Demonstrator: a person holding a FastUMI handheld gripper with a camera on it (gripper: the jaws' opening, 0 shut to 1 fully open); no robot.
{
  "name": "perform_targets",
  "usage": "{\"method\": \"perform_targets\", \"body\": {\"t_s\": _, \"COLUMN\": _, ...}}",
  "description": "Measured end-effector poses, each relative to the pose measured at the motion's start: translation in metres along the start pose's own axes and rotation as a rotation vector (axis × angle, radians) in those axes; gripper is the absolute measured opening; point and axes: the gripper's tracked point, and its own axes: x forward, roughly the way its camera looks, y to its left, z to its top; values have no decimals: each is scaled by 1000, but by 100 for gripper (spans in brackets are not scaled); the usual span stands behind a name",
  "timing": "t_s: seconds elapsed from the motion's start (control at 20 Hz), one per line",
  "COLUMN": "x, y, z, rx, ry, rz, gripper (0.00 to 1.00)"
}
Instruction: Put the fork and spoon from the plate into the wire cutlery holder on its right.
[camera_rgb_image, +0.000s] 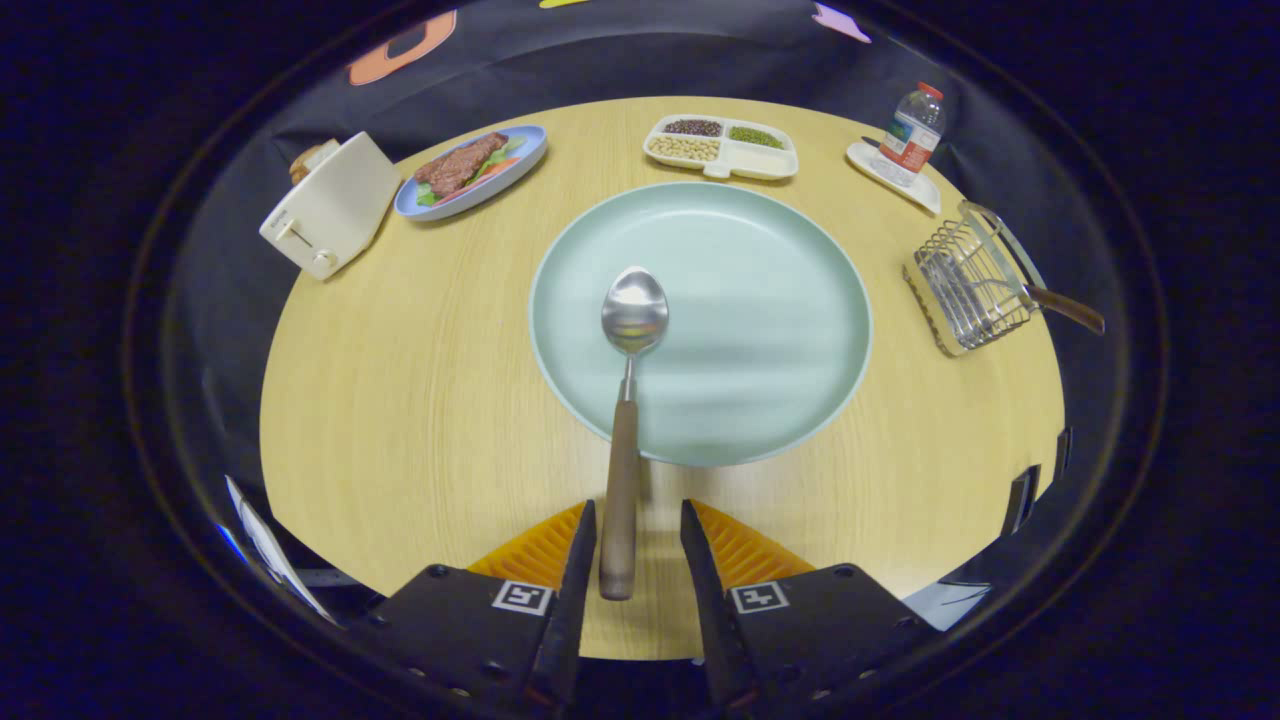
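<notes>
The gripper (634, 545) has its fingers apart on either side of the spoon's (628, 400) wooden handle, not pressing it. The spoon's bowl lies on the left half of the pale green plate (760, 300). The wire cutlery holder (972, 290) stands to the plate's right with a wooden-handled utensil (1040, 290) inside.

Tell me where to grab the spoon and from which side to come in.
Grip the spoon by its wooden handle, near the end, coming straight along it from the handle side. The bowl rests on the plate, and the handle runs back over the rim onto the table, already lying between the open fingers of the gripper. The left finger looks closer; closing should pinch its sides.
</notes>
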Motion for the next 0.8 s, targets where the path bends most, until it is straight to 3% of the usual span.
{"method": "perform_targets", "body": {"t_s": 0.05, "x": 1, "y": 2, "z": 3, "rx": -1, "ry": -19, "rz": 8, "gripper": 46}}
{"method": "perform_targets", "body": {"t_s": 0.1, "x": 2, "y": 3, "z": 5, "rx": -5, "ry": -35, "rz": 14, "gripper": 28}}
{"method": "perform_targets", "body": {"t_s": 0.2, "x": 3, "y": 3, "z": 5, "rx": -35, "ry": -45, "rz": 25, "gripper": 14}}
{"method": "perform_targets", "body": {"t_s": 0.35, "x": -11, "y": -5, "z": 10, "rx": -68, "ry": -111, "rz": 26, "gripper": 9}}
{"method": "perform_targets", "body": {"t_s": 0.4, "x": -18, "y": -6, "z": 12, "rx": -76, "ry": -122, "rz": 30, "gripper": 3}}
{"method": "perform_targets", "body": {"t_s": 0.8, "x": -70, "y": -24, "z": 20, "rx": -116, "ry": -202, "rz": 86, "gripper": 3}}
